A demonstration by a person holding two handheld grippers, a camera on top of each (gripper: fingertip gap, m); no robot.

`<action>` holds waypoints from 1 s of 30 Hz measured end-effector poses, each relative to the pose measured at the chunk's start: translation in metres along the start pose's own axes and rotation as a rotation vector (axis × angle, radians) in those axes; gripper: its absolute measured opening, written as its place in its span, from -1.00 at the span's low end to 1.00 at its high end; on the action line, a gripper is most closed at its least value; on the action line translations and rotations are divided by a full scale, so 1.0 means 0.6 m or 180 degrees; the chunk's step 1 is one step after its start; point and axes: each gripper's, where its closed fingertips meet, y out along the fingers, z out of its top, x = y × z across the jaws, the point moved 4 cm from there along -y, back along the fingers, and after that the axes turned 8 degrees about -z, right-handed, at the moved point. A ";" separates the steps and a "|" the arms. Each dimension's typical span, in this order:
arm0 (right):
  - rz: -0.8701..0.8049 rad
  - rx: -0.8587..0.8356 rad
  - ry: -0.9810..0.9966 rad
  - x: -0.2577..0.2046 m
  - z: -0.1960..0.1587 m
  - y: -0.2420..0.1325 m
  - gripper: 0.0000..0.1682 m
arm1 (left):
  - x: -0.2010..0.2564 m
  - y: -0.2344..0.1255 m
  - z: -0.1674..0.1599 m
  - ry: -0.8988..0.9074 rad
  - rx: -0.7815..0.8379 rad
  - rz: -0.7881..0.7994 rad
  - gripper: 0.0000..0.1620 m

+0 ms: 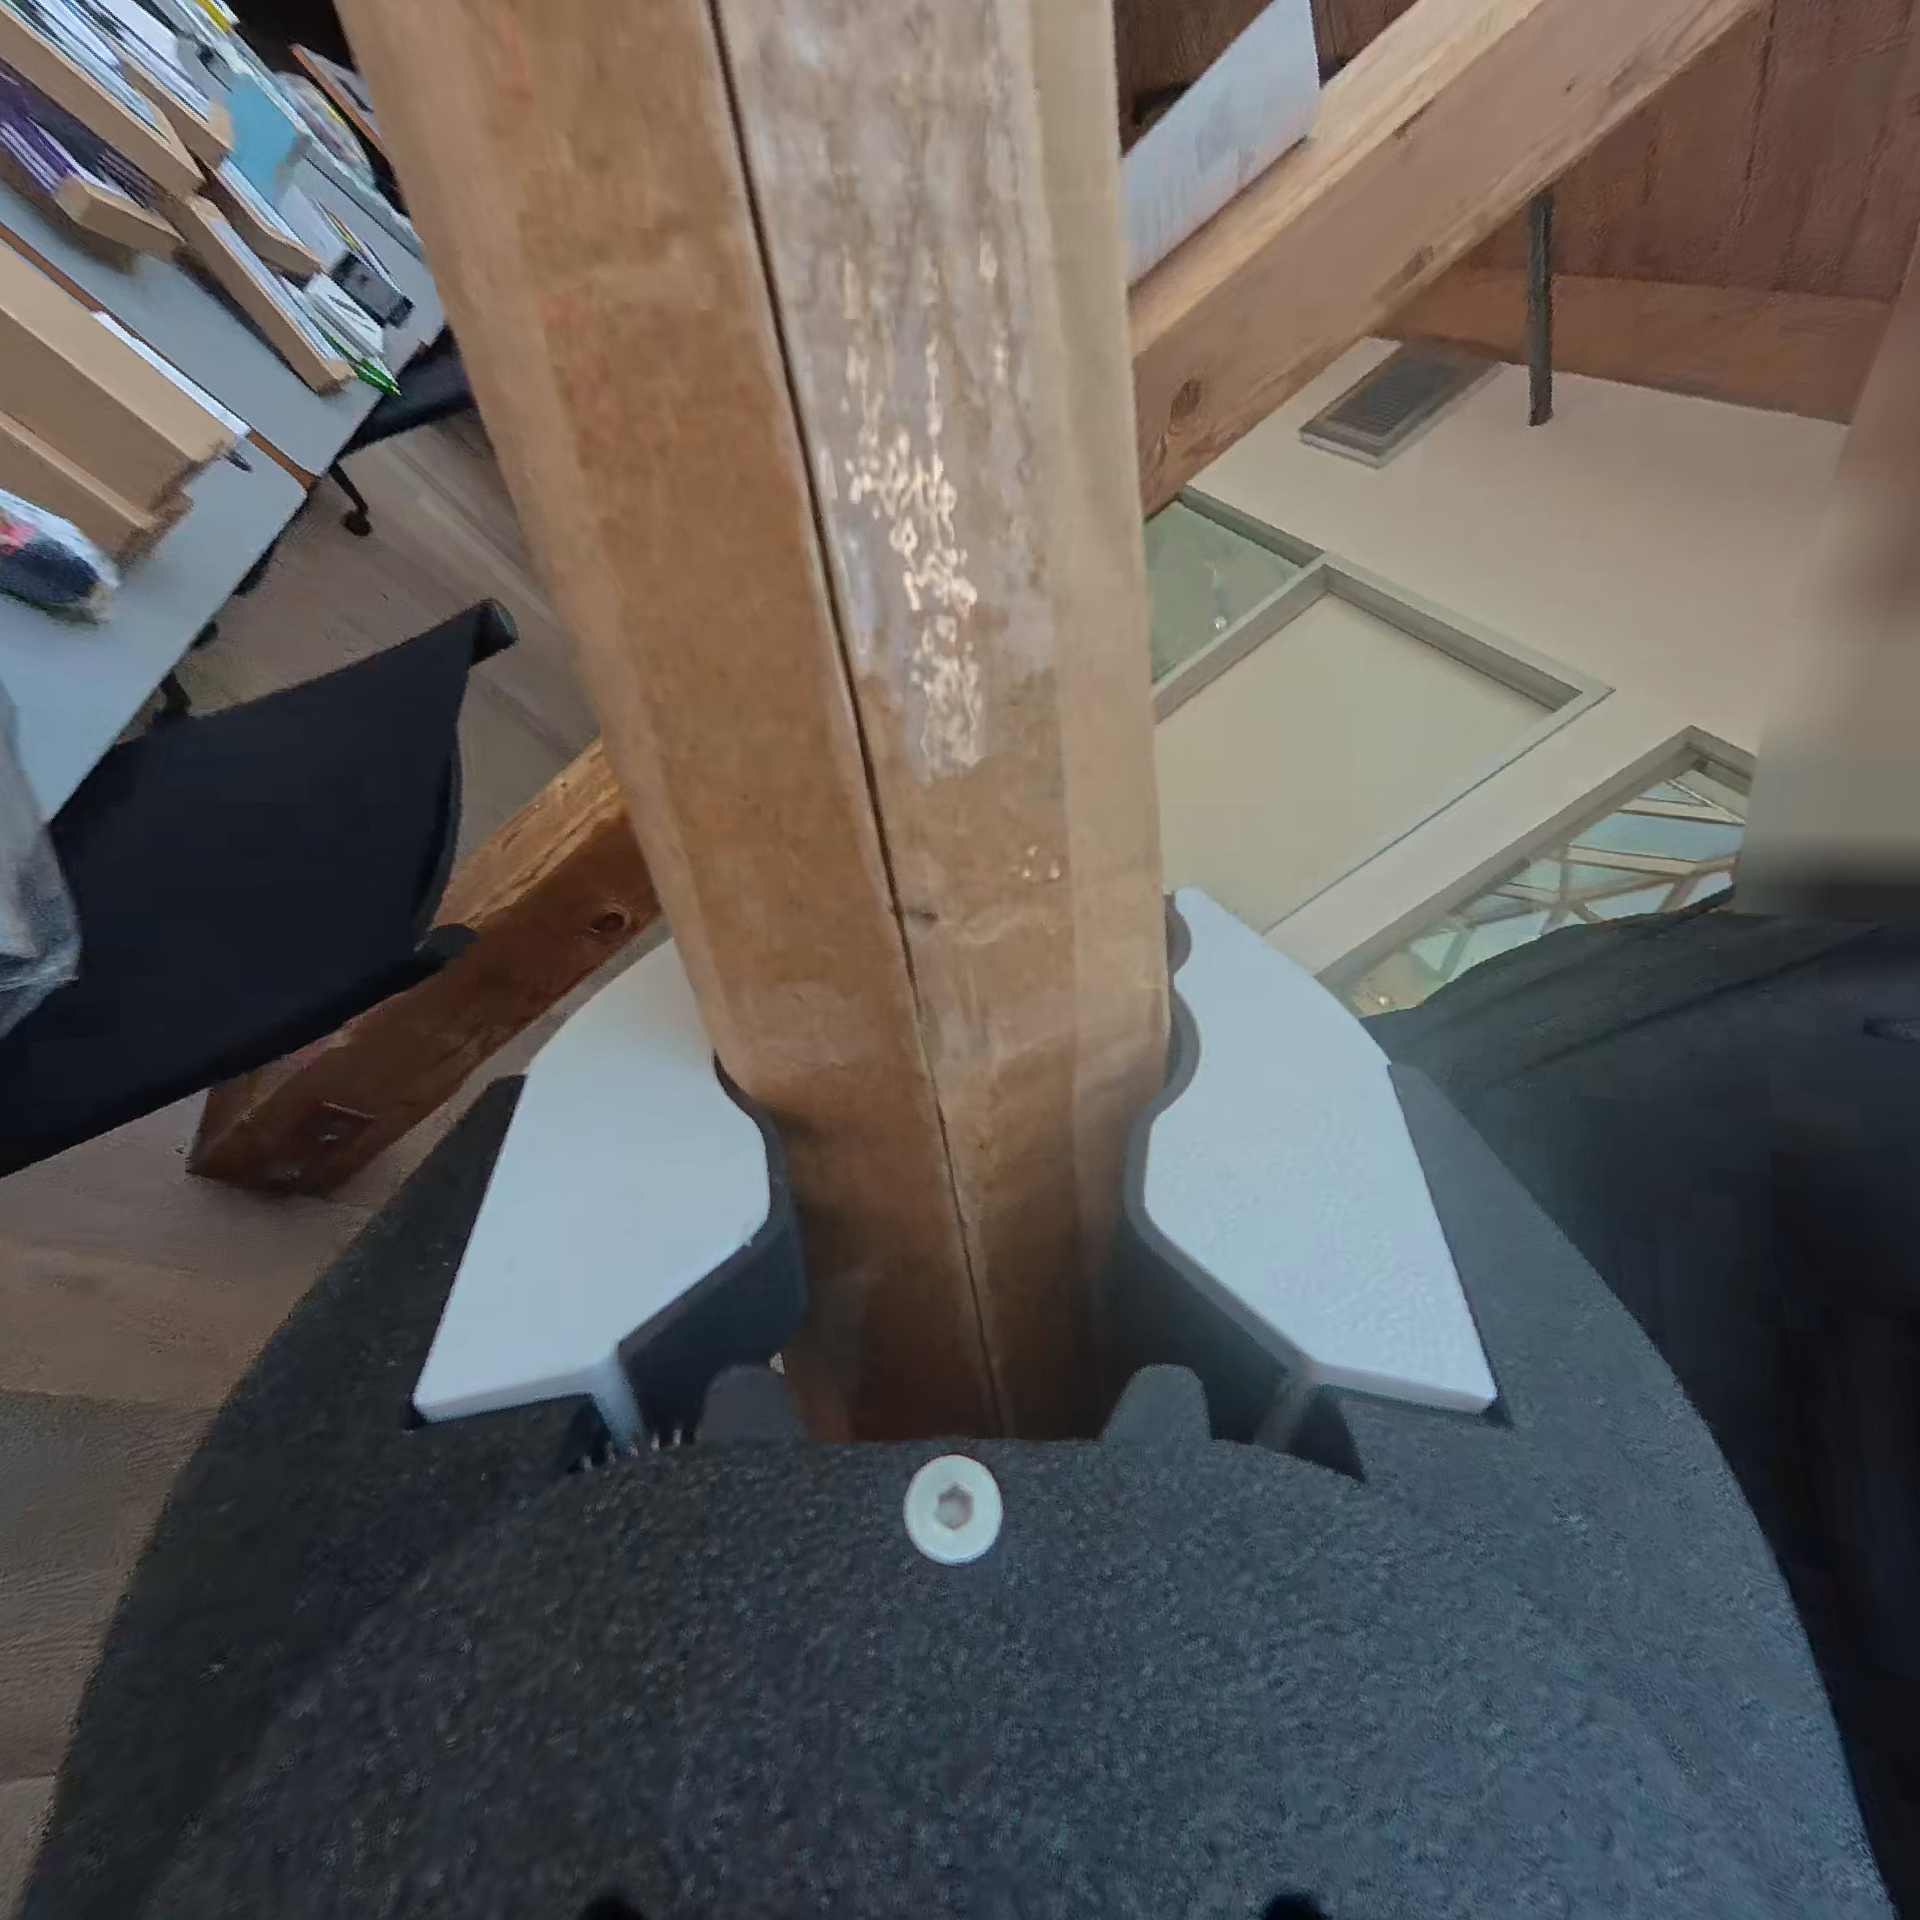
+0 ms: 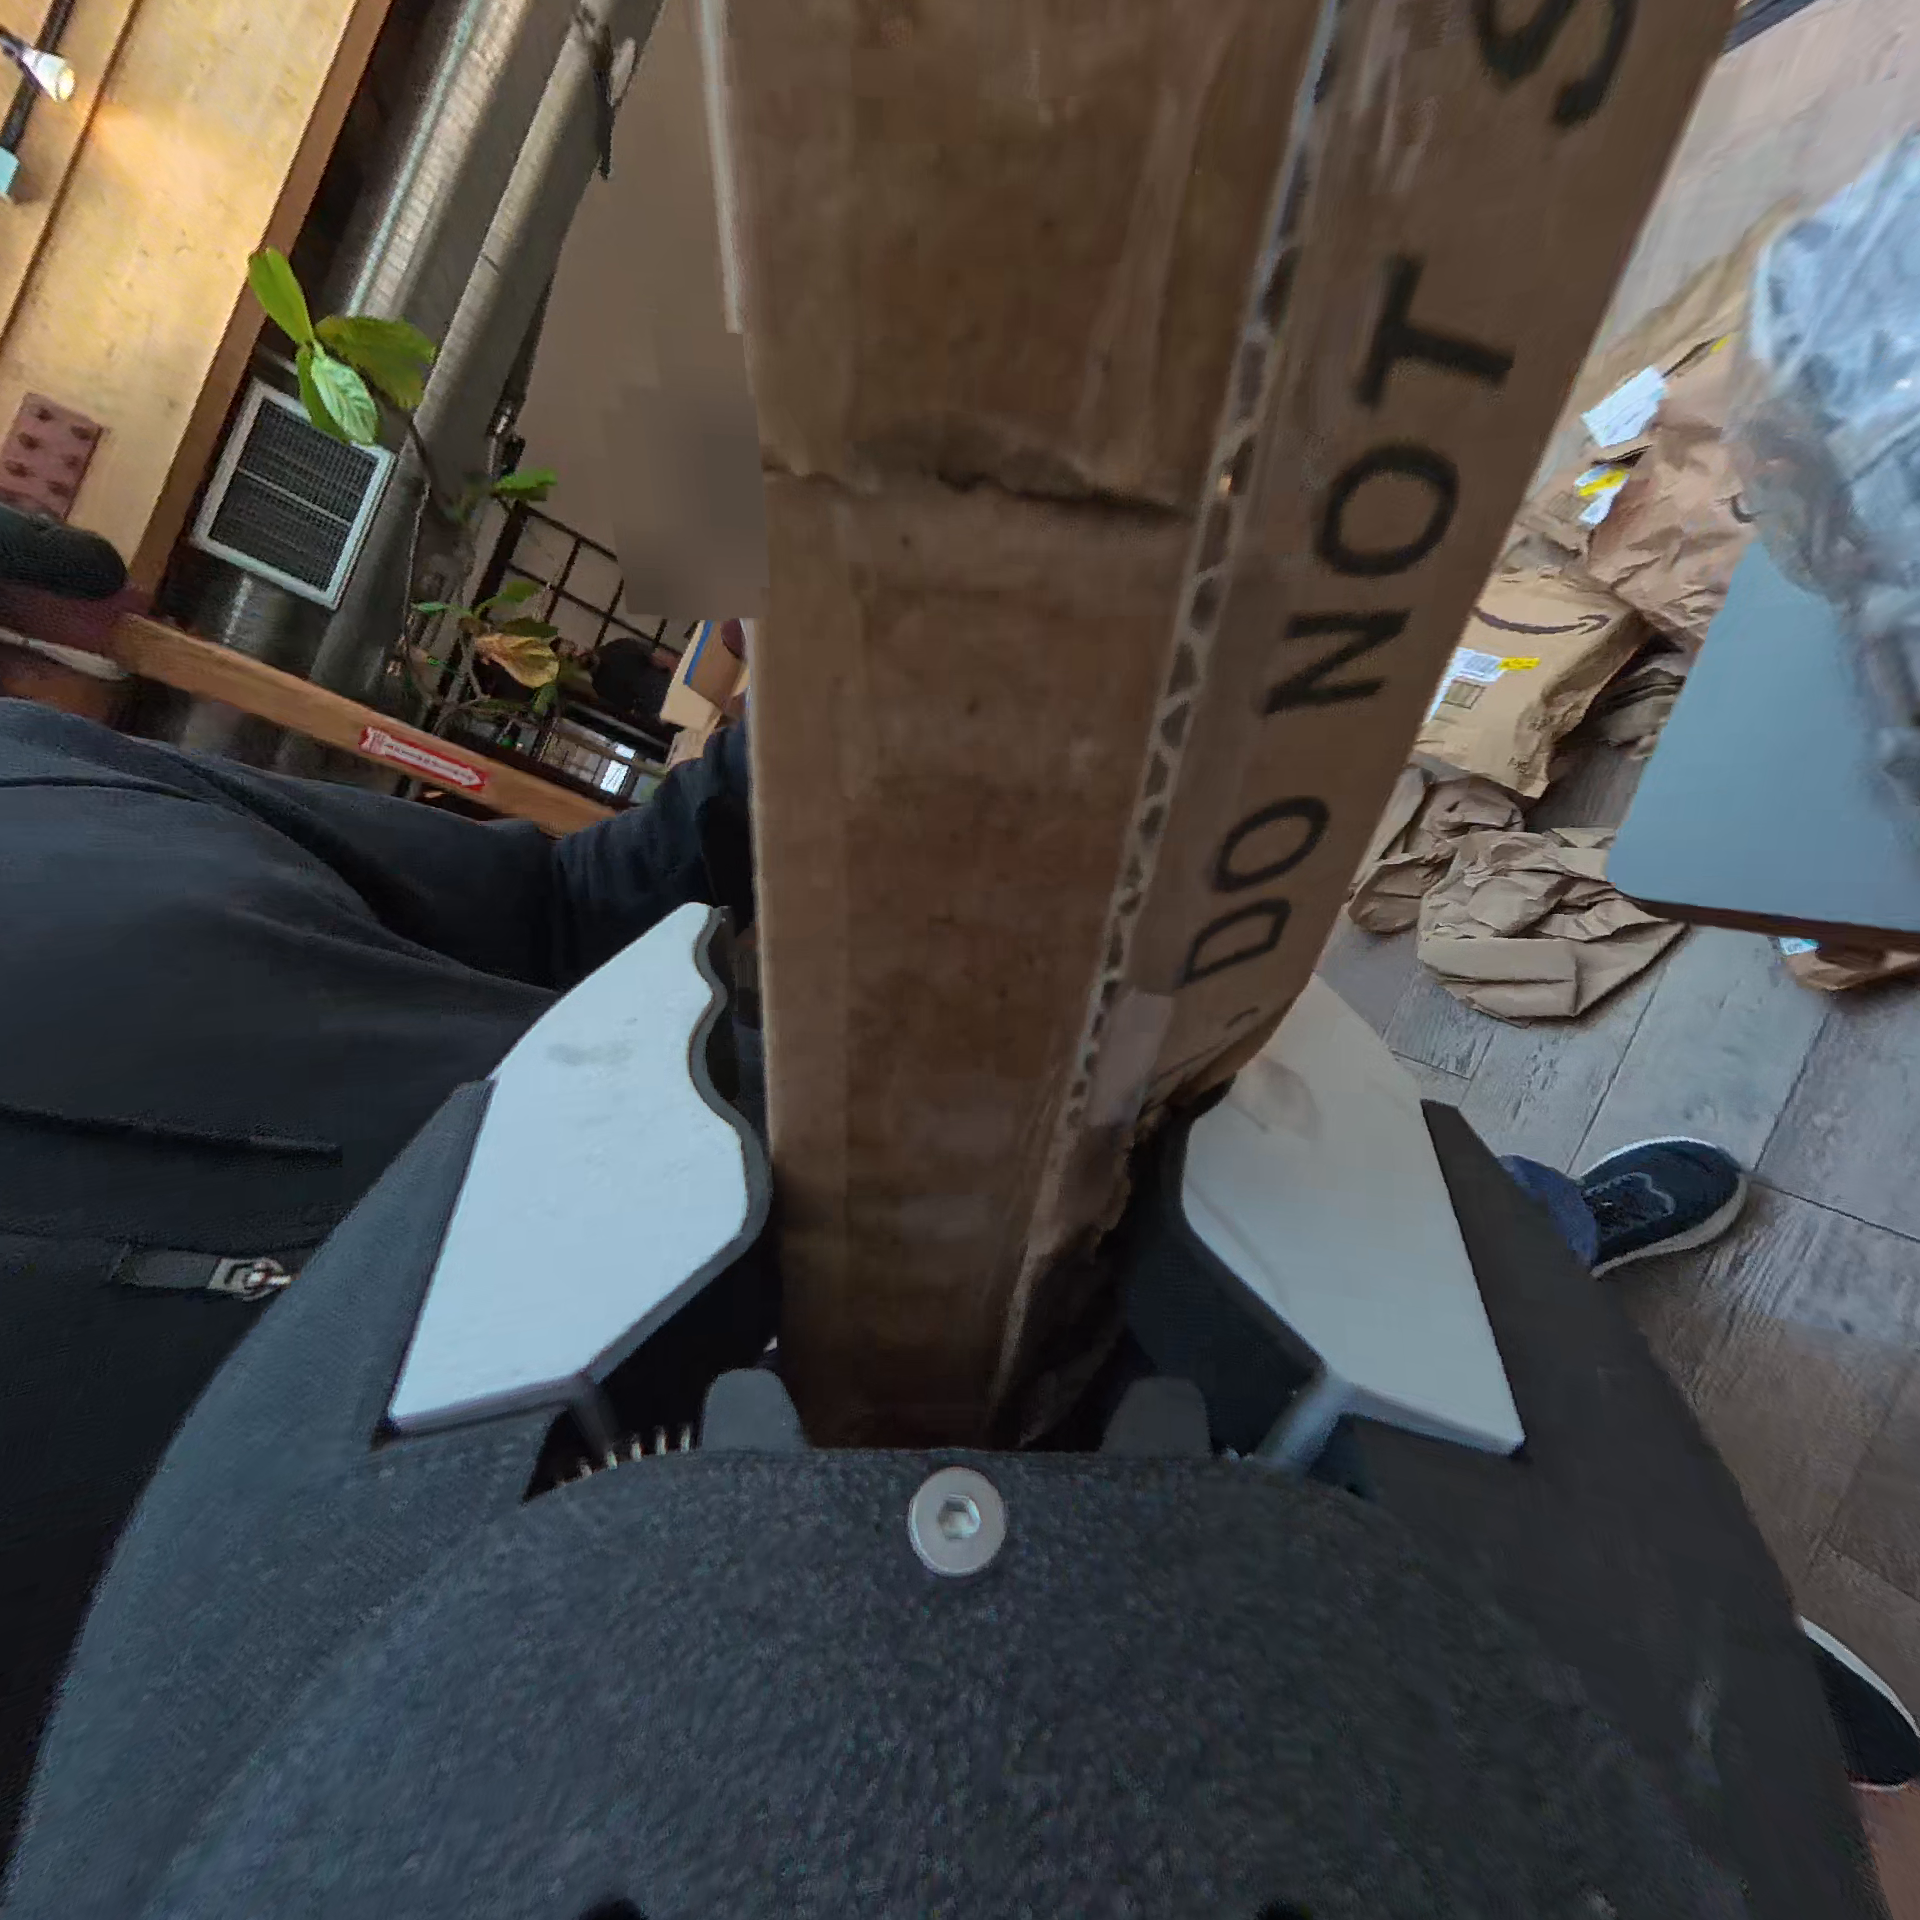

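Between the white fingers of the left gripper (image 1: 956, 1049) we see folded brown cardboard (image 1: 831, 623), two layers pressed face to face, running forward and up out of the jaws; the fingers are clamped against both its sides. The right gripper (image 2: 966, 1039) is likewise closed on cardboard (image 2: 966, 727), here a flattened piece whose corrugated edge and a flap with black lettering (image 2: 1382, 540) face us. We cannot tell whether both grippers hold one piece or two. As for progress, we can say only that both grips are made and the cardboard is raised off any surface. Both grippers tilt upward: wooden beams (image 1: 1382, 208) and a window (image 1: 1382, 727) lie behind the left one. Beside the right one are a dark sleeve (image 2: 260, 935), crumpled brown paper (image 2: 1527, 883) on the floor (image 2: 1610, 1403), and a shoe (image 2: 1662, 1195).
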 end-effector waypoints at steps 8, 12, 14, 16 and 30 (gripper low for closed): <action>0.0719 -0.0902 -0.0166 0.008 0.136 0.408 -0.03 | 0.035 -0.374 0.061 0.0214 0.0916 0.0796 -0.11; 0.0845 -0.1154 0.0022 0.067 0.178 0.593 -0.03 | -0.025 -0.536 0.096 0.0069 0.1150 0.1011 -0.12; 0.0840 -0.1218 0.0193 0.109 0.202 0.665 -0.03 | -0.075 -0.602 0.119 -0.0082 0.1228 0.1032 -0.12; 0.0785 -0.1275 0.0358 0.157 0.224 0.723 -0.02 | -0.135 -0.656 0.143 -0.0253 0.1280 0.1004 -0.12; -0.0095 -0.0674 0.1624 0.493 0.279 0.851 0.01 | -0.598 -0.789 0.230 -0.1453 0.0991 0.0366 -0.11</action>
